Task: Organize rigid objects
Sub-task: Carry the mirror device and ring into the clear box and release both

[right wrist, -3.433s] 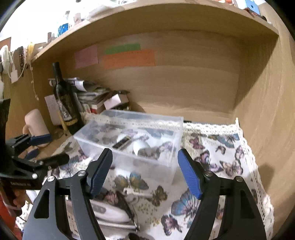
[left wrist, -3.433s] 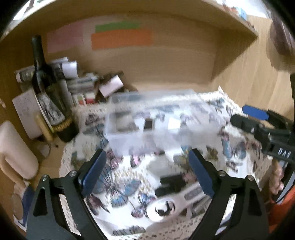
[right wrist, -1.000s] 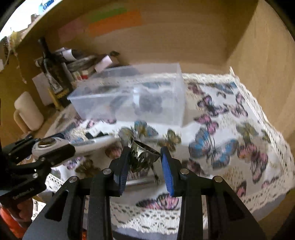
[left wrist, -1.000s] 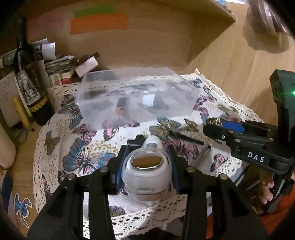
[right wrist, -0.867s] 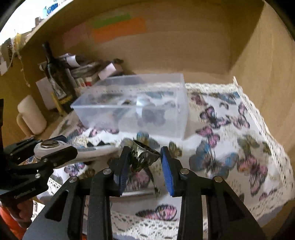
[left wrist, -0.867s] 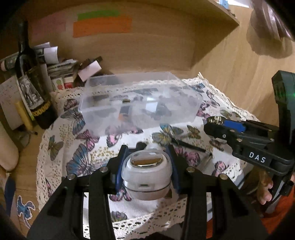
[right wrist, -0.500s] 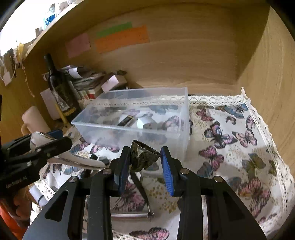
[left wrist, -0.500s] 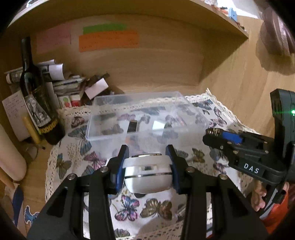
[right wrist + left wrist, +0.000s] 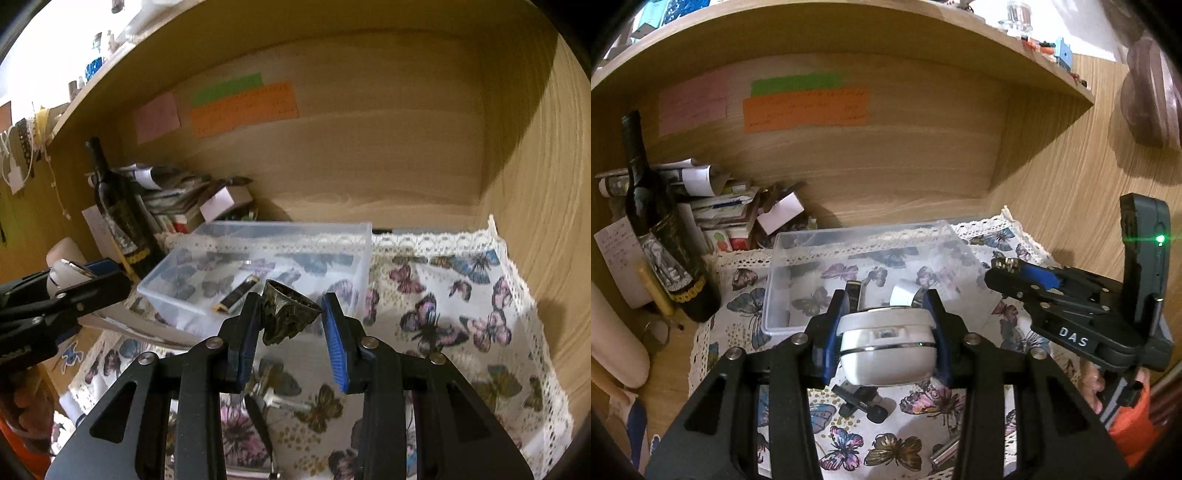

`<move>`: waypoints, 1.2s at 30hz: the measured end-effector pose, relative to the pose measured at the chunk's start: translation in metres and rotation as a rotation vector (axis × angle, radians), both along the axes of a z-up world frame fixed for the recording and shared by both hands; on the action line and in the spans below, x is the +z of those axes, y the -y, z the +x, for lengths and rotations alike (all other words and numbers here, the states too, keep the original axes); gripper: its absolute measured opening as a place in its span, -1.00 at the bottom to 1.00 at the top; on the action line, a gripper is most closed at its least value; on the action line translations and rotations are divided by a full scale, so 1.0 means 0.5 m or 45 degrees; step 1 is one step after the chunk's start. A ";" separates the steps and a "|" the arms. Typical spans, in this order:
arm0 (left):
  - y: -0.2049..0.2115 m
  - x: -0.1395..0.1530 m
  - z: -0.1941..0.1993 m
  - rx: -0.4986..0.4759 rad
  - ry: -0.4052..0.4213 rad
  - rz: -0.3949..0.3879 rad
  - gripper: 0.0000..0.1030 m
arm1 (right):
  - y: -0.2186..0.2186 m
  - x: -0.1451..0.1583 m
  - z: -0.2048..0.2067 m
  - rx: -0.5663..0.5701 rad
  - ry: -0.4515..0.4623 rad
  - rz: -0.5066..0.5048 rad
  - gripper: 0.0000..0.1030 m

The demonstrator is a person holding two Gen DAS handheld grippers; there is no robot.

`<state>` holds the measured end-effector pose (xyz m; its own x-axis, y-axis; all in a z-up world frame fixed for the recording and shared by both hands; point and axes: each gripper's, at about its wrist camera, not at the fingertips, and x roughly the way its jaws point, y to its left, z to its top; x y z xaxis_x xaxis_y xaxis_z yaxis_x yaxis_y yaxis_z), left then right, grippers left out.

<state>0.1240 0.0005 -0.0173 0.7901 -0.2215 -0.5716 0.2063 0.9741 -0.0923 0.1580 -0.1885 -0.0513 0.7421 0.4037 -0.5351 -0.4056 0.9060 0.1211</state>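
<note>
Clear plastic bin (image 9: 783,258) sits on the butterfly cloth (image 9: 461,325), holding a dark flat item (image 9: 236,293) and a white piece (image 9: 903,293). Left gripper (image 9: 886,332), raised level before the bin, clamps a white rounded device (image 9: 886,347). Right gripper (image 9: 291,321), likewise raised, pinches a dark ornate metal cup (image 9: 286,312), rim tilted right.

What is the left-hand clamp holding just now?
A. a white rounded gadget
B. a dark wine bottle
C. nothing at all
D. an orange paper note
A: the left gripper has its blue pads pressed on both sides of a white rounded gadget, held above the butterfly cloth.
</note>
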 end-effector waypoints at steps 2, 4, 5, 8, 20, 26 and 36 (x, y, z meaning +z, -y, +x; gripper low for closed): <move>-0.002 0.013 0.004 0.000 0.004 0.004 -0.20 | -0.001 0.008 0.006 0.000 0.015 0.004 -0.40; -0.004 0.026 0.006 -0.001 0.012 0.009 -0.20 | -0.002 0.015 0.013 0.006 0.023 0.011 -0.40; -0.005 0.031 0.007 -0.003 0.014 0.008 -0.20 | -0.003 0.018 0.016 0.008 0.028 0.012 -0.40; -0.010 0.050 0.012 -0.012 0.024 0.008 -0.20 | -0.007 0.028 0.025 0.007 0.043 0.014 -0.40; -0.052 0.058 0.072 0.086 0.086 0.043 -0.20 | -0.034 0.012 0.079 -0.008 0.002 -0.051 -0.40; -0.074 -0.014 0.126 0.141 0.006 0.081 -0.20 | -0.045 -0.043 0.116 -0.024 -0.116 -0.104 -0.40; -0.101 -0.095 0.183 0.172 -0.101 0.061 -0.20 | -0.057 -0.083 0.144 -0.040 -0.176 -0.192 -0.40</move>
<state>0.2157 0.0512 -0.0648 0.7629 -0.0876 -0.6405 0.0674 0.9962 -0.0560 0.2300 -0.1599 -0.0926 0.6681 0.2891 -0.6856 -0.3659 0.9300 0.0355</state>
